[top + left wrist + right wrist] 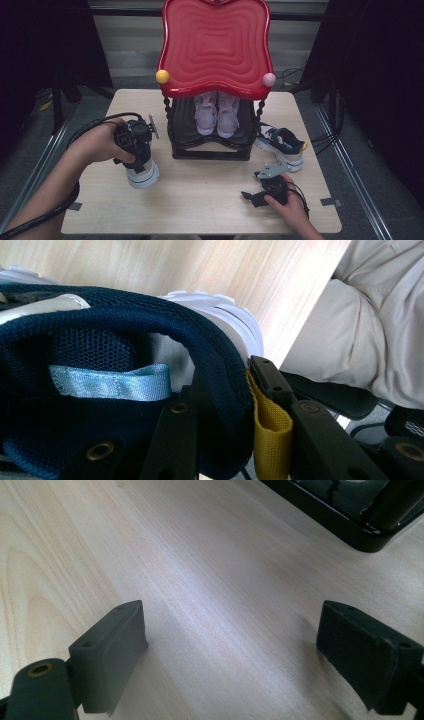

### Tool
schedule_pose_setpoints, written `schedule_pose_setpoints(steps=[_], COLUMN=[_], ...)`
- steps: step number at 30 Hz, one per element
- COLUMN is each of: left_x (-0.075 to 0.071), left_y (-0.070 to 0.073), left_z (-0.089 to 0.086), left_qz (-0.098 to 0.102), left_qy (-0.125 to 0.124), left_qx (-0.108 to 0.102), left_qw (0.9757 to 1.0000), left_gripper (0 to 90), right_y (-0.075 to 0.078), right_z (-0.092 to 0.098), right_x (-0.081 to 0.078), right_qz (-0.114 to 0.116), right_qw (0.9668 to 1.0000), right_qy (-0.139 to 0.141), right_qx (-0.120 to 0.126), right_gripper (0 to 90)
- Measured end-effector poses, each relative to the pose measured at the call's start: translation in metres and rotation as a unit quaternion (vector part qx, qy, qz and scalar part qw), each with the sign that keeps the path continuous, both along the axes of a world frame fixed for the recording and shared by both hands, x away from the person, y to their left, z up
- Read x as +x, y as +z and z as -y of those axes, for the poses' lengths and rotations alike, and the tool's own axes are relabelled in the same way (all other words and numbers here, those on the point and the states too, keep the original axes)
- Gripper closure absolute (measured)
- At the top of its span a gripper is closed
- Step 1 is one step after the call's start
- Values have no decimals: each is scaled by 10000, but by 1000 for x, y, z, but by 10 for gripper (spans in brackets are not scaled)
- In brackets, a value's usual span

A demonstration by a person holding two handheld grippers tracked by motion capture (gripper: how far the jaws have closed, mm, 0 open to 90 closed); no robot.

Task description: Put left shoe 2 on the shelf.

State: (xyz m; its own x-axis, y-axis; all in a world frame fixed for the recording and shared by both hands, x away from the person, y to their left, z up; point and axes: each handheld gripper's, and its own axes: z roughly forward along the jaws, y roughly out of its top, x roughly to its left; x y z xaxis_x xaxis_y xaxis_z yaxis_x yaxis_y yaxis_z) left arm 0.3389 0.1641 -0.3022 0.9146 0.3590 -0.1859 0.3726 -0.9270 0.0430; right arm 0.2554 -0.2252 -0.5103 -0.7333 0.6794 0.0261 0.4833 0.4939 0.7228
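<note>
On table's left side the left gripper [134, 145] pinches navy sneaker [141, 170] by its heel collar, right gripper [256, 196] w/ jaws spread resting low near its mate [282, 142]; probably bound for black shoe rack [210, 150], so keep clamp firm, lift level.

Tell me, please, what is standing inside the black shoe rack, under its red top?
Inside the black shoe rack, under the red top, stands one pair of light pink shoes, toes toward the person. The top covers their heels and the back of the shelf, so anything there is hidden.
</note>
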Motion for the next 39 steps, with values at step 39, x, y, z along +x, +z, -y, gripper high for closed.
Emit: schedule_pose_setpoints(steps=[39], left_x=[15], left_y=[110], left_z=[13], left_qz=[250], left_qy=[2], left_qx=[10], left_qw=[9997], left_gripper=[740], right_y=[0], right_z=[0], right_x=[0], right_qz=[-12], right_qw=[10000], right_qy=[16], right_qx=[-19], right_gripper=[117])
